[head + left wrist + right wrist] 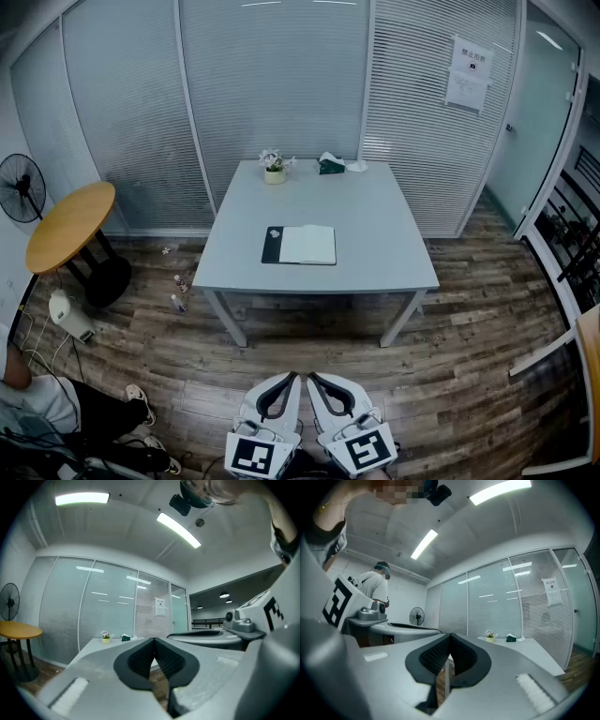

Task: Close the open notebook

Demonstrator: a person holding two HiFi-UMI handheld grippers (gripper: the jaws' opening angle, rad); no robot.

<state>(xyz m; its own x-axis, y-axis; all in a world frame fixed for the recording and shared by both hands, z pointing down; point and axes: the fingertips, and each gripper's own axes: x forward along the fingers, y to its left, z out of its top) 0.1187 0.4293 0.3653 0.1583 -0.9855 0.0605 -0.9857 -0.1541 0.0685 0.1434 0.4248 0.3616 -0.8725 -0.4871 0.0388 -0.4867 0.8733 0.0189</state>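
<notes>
Closest to me, the left gripper [292,378] and right gripper [313,378] sit side by side at the bottom of the head view, held level over the wooden floor [309,352] and well short of the table [394,234]. In its own view, the left gripper's dark pads [140,660] meet at the tips with nothing between them. The right gripper's jaws are likewise pressed together and empty in its view. Neither gripper touches anything.

To my lower left a seated person [52,408] shows partly at the frame's edge.

Further out stands the grey table. The open notebook [300,245] lies flat on it, near the front edge and a little left of the middle. A dark cover shows on its left side and a white page on its right. On the floor by the table's front left leg stand a couple of small bottles [177,292].

At the far edge of the table are a small flower pot [274,167] and, just to its right, a green tissue box [330,165].

Off to the left stand a round wooden table [67,225] and a fan [21,186]. Glass walls with blinds close the room behind, with a paper notice [469,73] stuck on the right panel.
</notes>
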